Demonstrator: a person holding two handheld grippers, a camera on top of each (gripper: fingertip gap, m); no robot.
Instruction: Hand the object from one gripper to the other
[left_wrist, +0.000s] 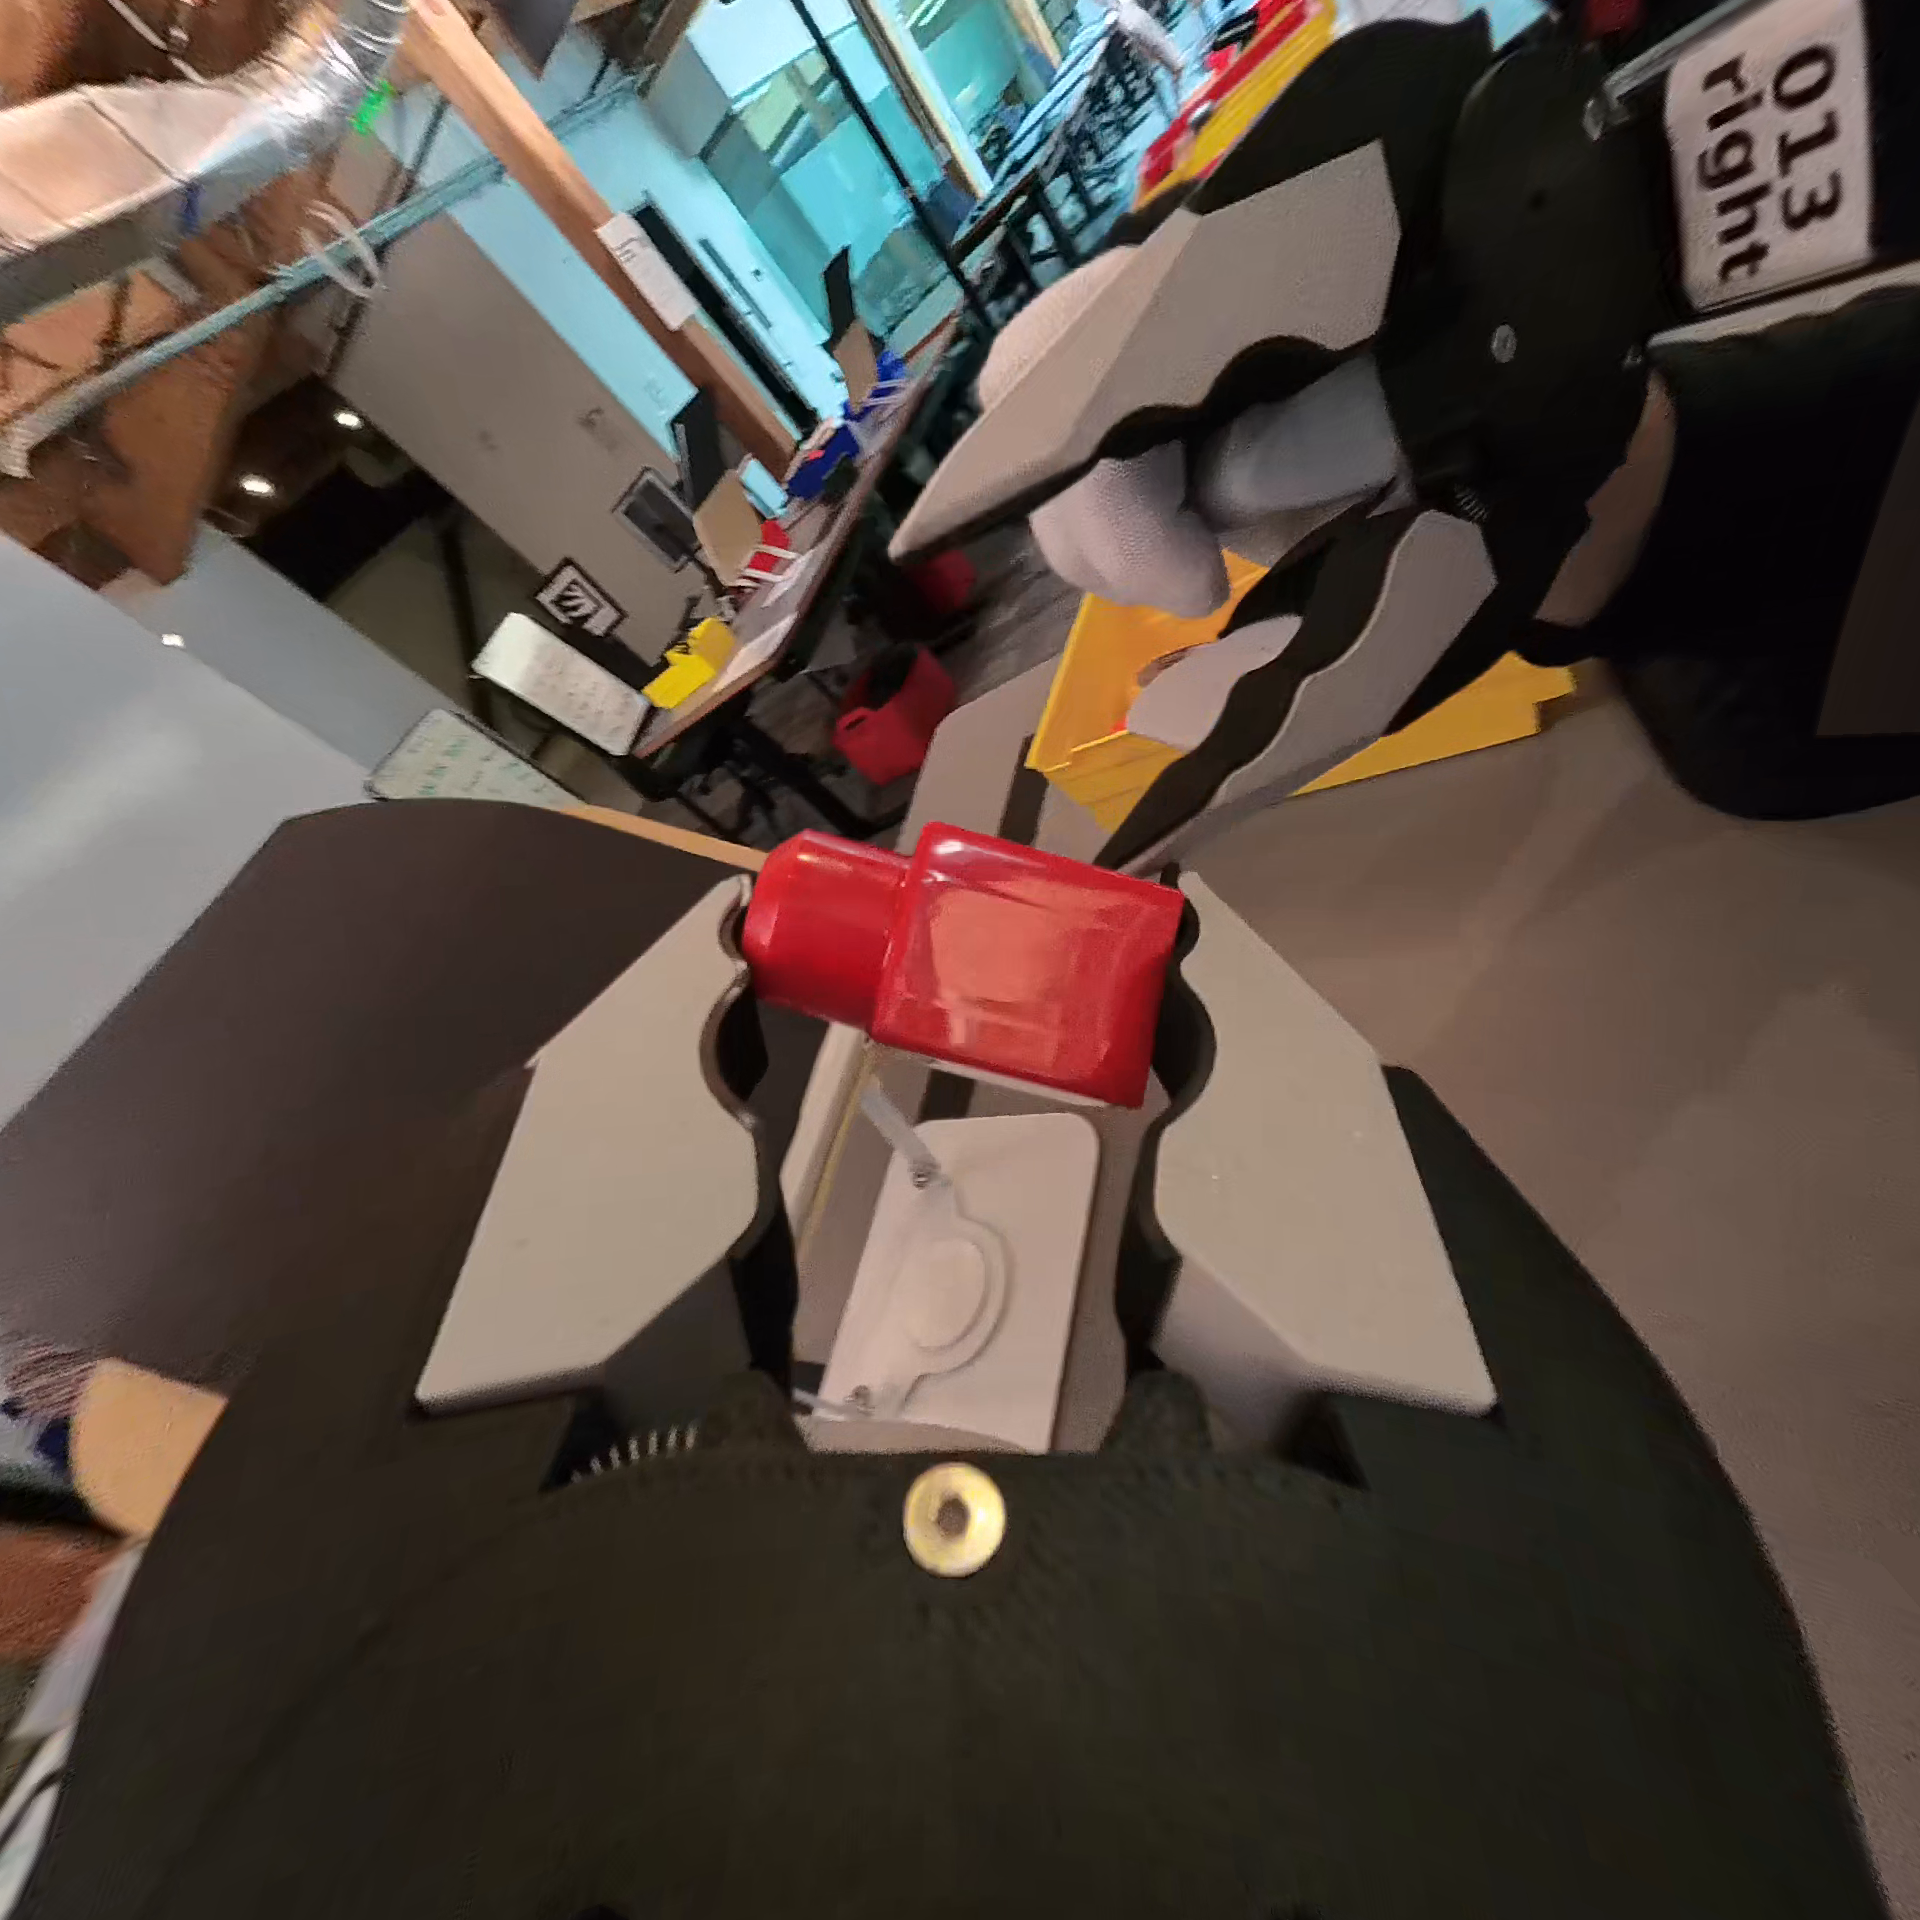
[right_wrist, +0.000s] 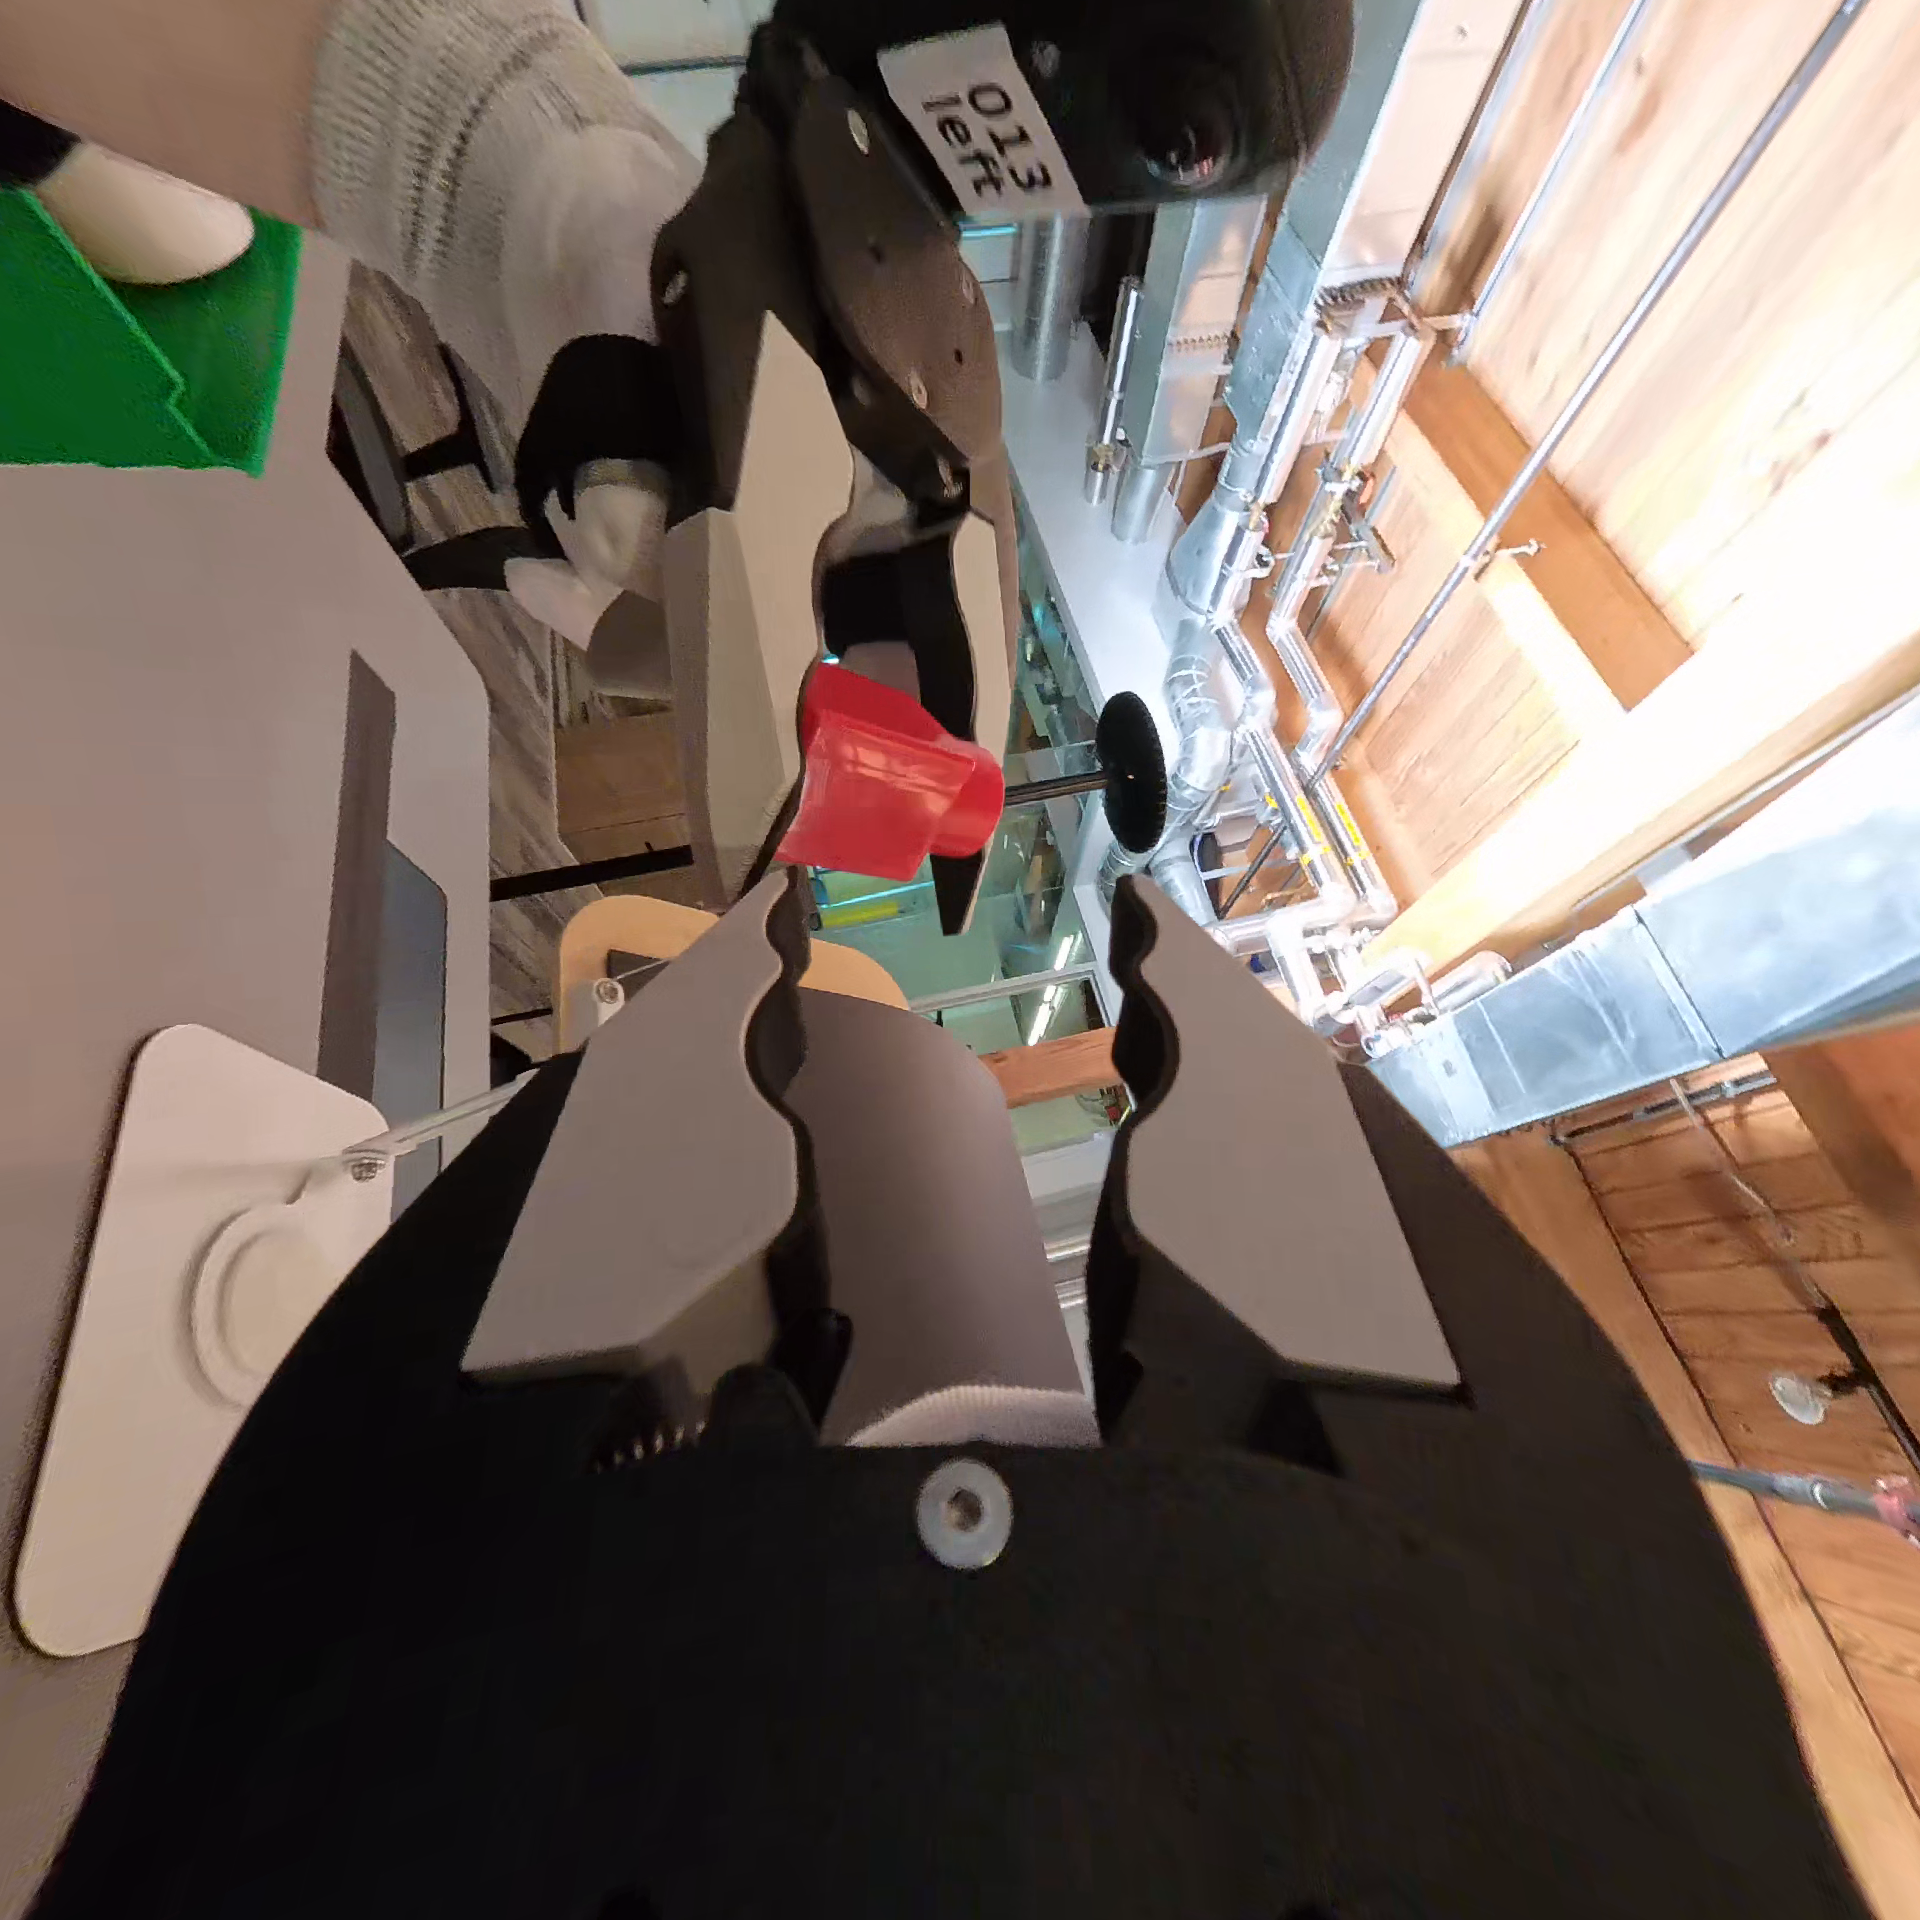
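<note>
Clamped crosswise between the fingertips of the left gripper (left_wrist: 961, 961), the red plastic piece (left_wrist: 961, 961) lies just ahead of the right gripper (right_wrist: 956, 914), whose empty jaws stand apart, slightly off line with its long axis.

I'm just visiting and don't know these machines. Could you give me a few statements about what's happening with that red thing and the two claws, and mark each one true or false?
1. The left gripper is clamped on the red plastic piece. True.
2. The right gripper is also squeezing the red piece. False: its jaws stand open with nothing between them, close to the piece.
3. The red piece rests on the table. False: it is held up in the air between the left gripper's fingers.
4. A yellow bin sits on the table behind the grippers. True.
5. The person wears white gloves. True.
</note>
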